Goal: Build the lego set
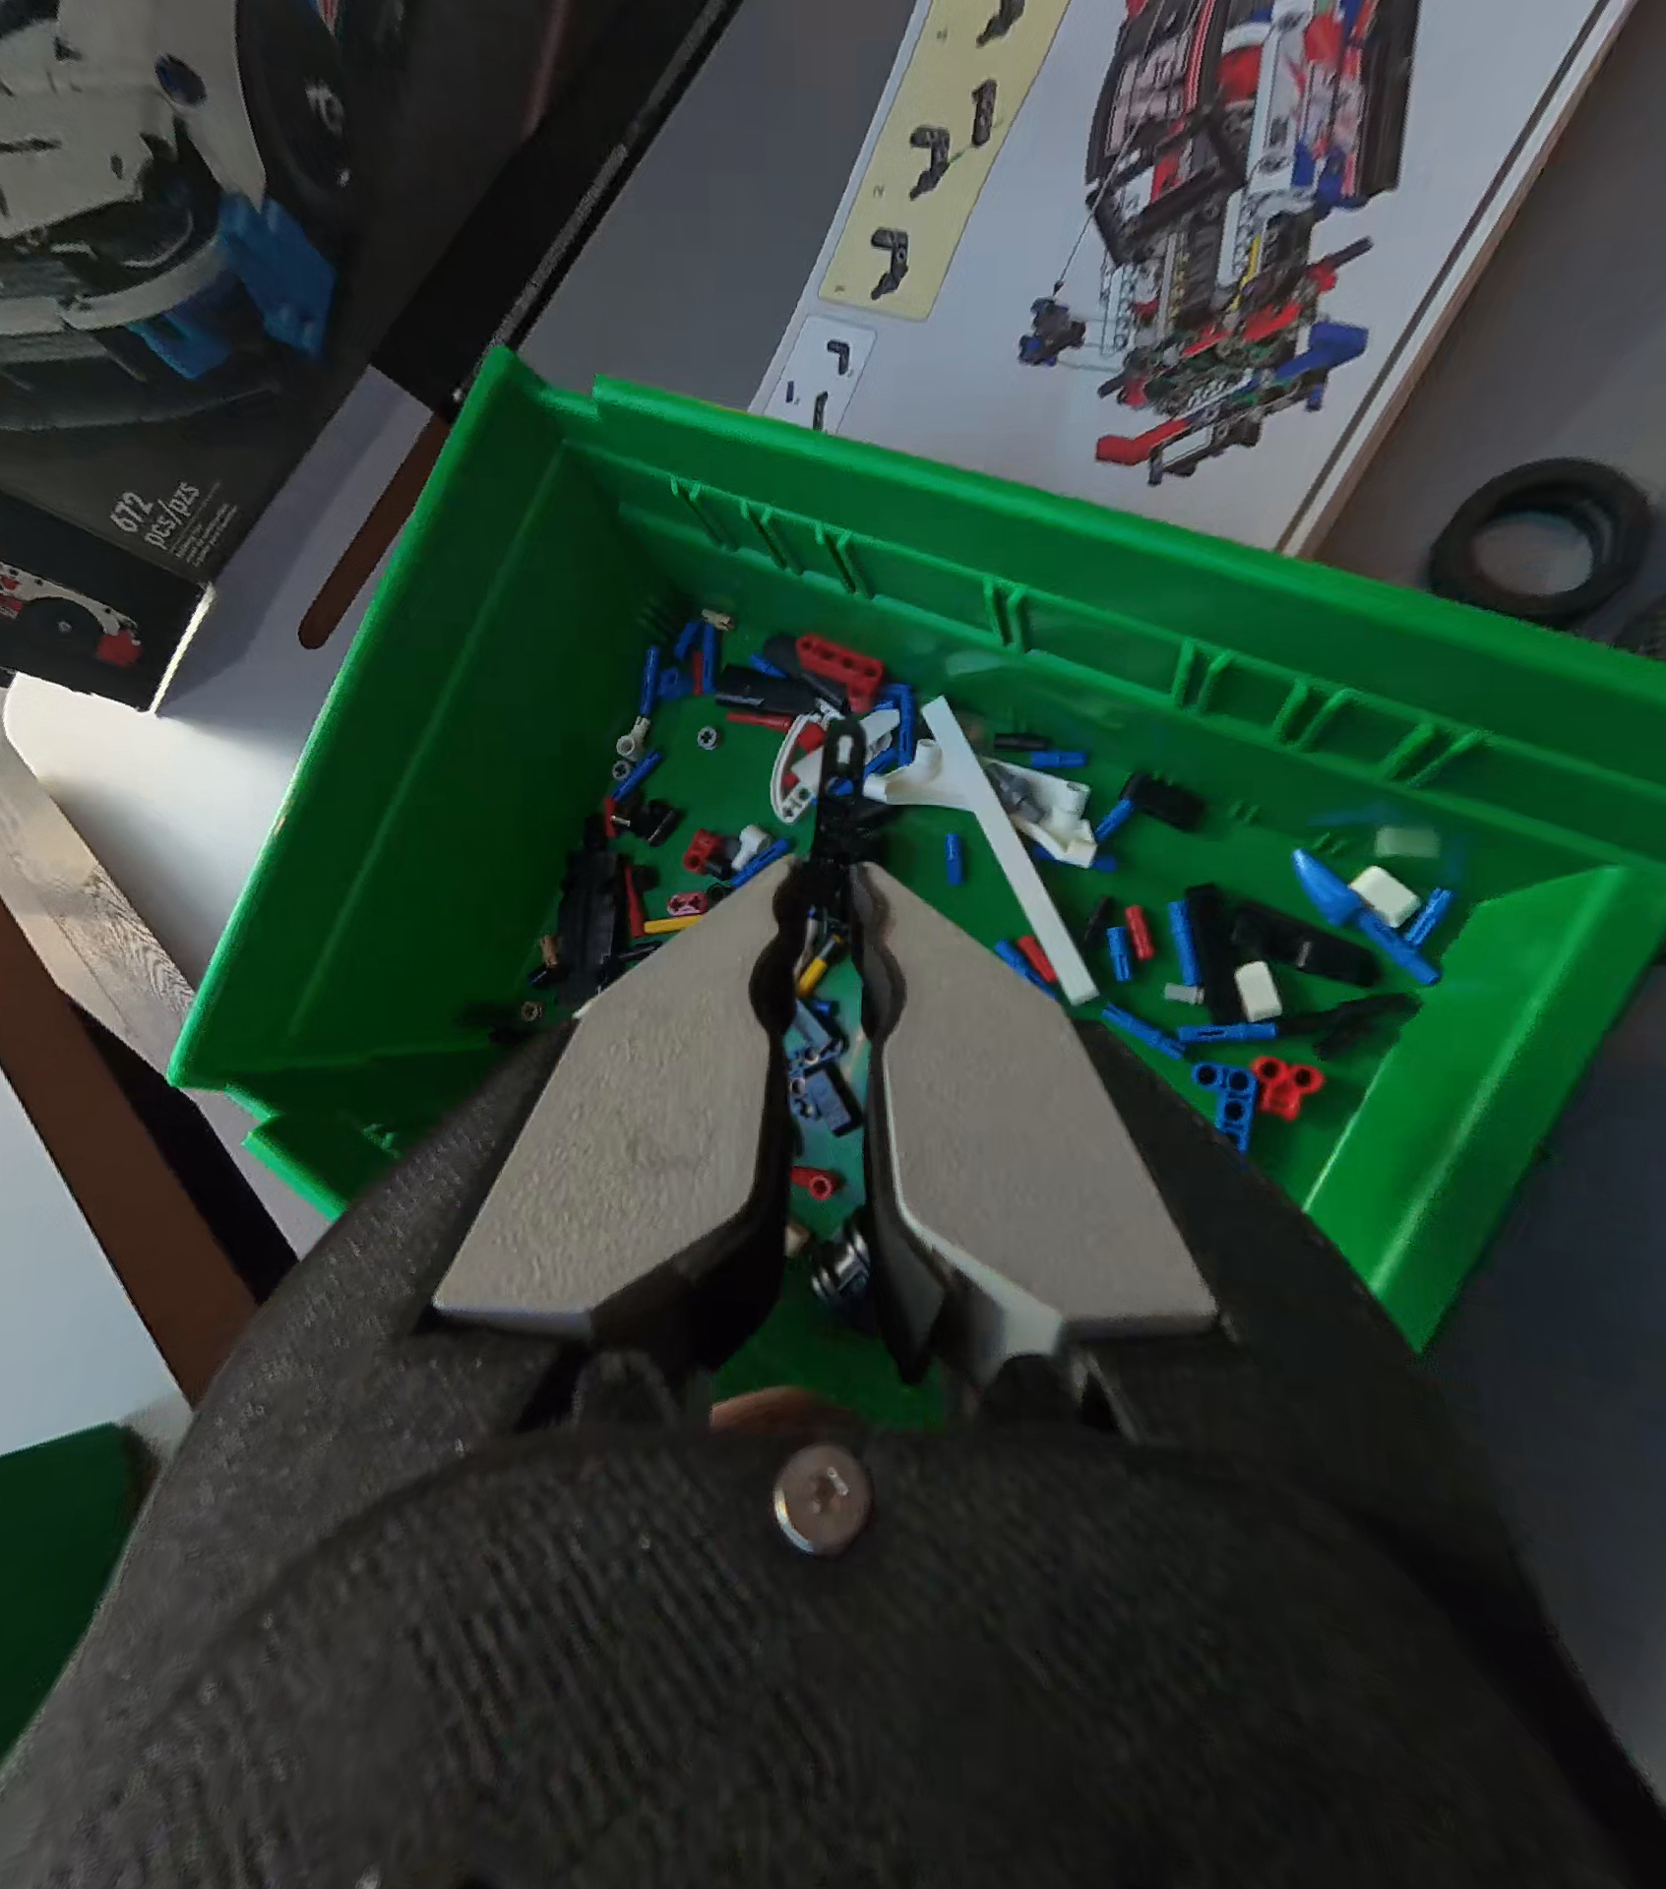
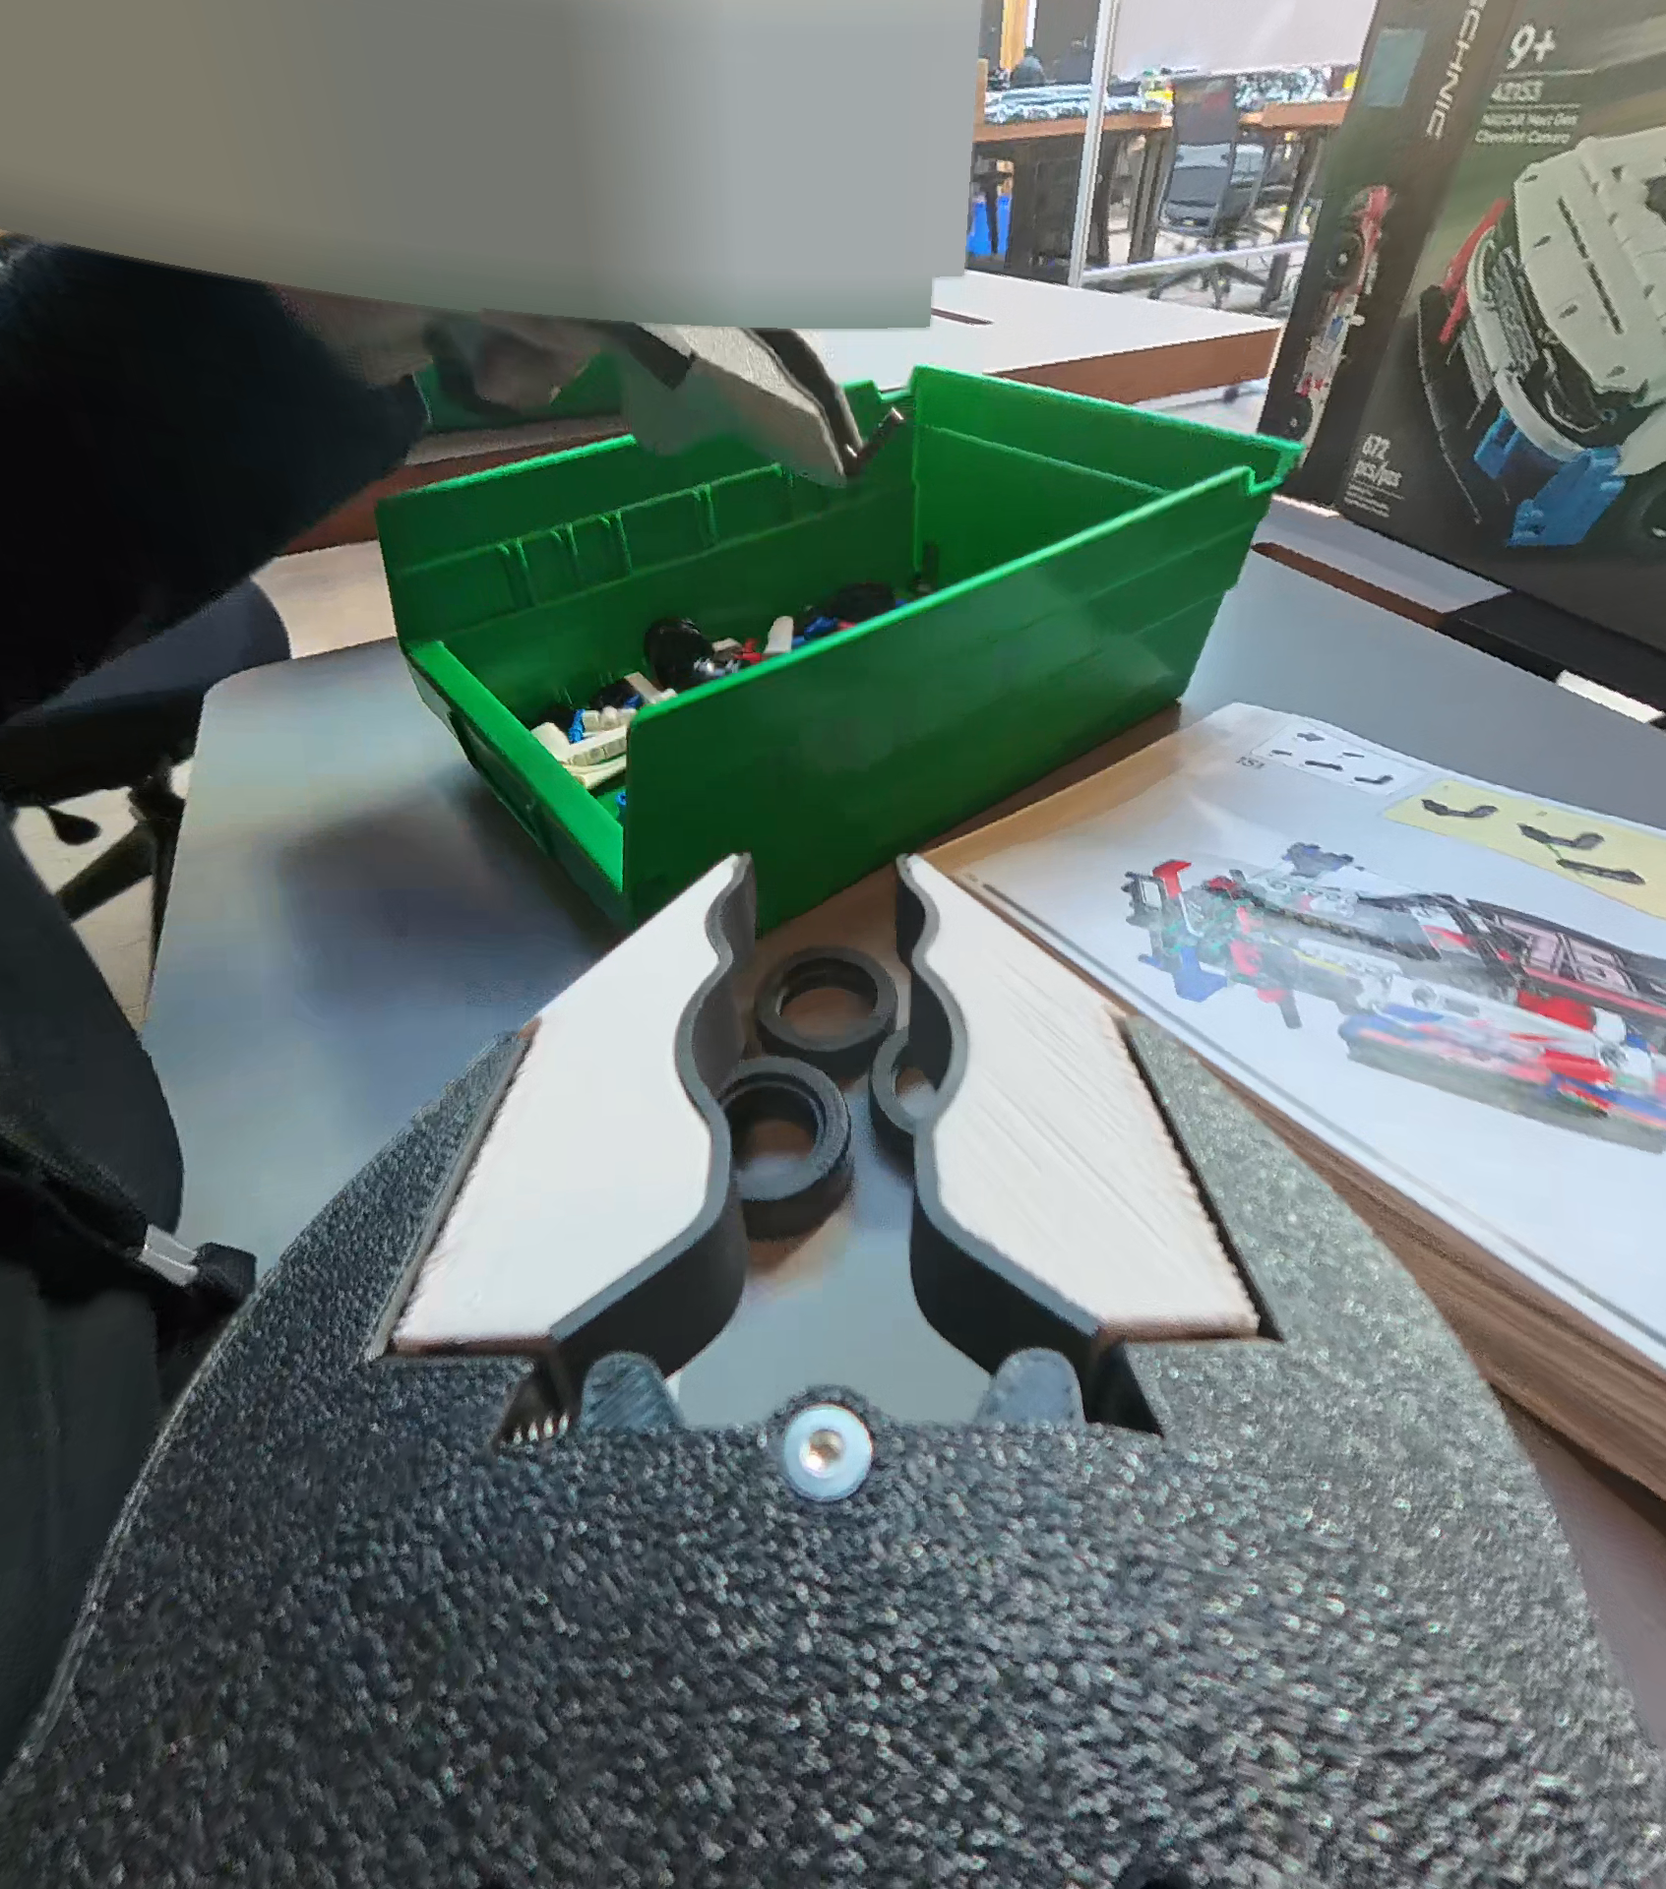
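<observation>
Left tongs [image 1: 826, 879] pinch a black beam [image 1: 837, 777] above the green bin [image 1: 460, 654], clear of loose parts. Your right tongs [image 2: 826, 900] wait wide over tyres [image 2: 823, 997] on the desk [image 2: 317, 920], beside the manual [image 2: 1421, 920].

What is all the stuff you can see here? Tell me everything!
bin: one, green, on the grey table, open on top.
loose pieces: many, blue, black, red and white, on the bin's floor.
black piece: one, long, pinched in the left claw above the bin.
tyres: three visible, black, on the table in front of the right claw.
instruction booklet: one, open, white pages, beside the bin.
box: one, dark, car picture, behind the bin.
table: one, grey.
left claw: one, grey fingers, shut on the piece.
right claw: one, open, empty.
</observation>
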Motion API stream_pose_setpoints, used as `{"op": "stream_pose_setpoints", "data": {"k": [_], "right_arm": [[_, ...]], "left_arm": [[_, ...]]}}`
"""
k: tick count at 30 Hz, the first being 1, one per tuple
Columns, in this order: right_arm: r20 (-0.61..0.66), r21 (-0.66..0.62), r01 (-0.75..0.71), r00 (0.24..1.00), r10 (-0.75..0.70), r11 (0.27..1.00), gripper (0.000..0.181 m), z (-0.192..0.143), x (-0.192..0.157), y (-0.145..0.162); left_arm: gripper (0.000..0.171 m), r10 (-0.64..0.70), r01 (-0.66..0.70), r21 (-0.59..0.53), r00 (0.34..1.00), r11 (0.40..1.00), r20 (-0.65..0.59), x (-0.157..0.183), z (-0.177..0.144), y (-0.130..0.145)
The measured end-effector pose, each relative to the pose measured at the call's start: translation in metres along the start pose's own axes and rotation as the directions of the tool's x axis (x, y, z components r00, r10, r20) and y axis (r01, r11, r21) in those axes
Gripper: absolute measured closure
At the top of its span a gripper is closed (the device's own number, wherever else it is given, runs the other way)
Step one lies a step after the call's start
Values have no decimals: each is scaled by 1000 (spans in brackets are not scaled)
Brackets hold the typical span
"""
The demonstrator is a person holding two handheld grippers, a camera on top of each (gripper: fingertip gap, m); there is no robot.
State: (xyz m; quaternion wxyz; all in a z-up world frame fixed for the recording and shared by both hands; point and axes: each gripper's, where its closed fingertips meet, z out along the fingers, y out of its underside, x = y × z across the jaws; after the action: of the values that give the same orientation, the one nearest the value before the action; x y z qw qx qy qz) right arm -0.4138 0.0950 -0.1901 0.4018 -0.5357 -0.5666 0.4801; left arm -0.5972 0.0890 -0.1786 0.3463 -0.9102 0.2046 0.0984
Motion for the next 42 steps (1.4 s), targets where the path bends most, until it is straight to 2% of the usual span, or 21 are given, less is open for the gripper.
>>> {"op": "stream_pose_setpoints", "data": {"k": [5,11,16,27,30,31,36,42], "right_arm": [[51,10,-18,999,17,1000,154,12,-5,-14],[124,22,-112,986,108,993,147,23,-8,-36],[138,7,-136,981,134,991,150,34,-10,-49],[96,-30,-149,984,151,988,151,39,-5,-49],[117,-36,-149,981,152,988,174,39,-9,-49],[115,-33,-157,980,160,987,175,39,-9,-49],[169,-35,-303,937,304,952,175,38,-7,-45],[300,-50,-517,808,507,854,178,34,-9,-46]], "left_arm": [[166,-19,16,139,1000,990,17,29,-9,-26],[166,146,-153,254,988,955,48,65,-11,-53],[167,274,-280,230,960,932,58,85,-5,-55],[167,361,-374,216,928,902,96,107,-13,-60],[167,379,-392,211,920,895,104,110,-15,-60],[167,379,-393,212,919,895,103,111,-16,-60],[167,361,-373,231,928,899,94,112,-21,-61],[166,314,-312,288,949,906,40,117,-21,-63]]}}
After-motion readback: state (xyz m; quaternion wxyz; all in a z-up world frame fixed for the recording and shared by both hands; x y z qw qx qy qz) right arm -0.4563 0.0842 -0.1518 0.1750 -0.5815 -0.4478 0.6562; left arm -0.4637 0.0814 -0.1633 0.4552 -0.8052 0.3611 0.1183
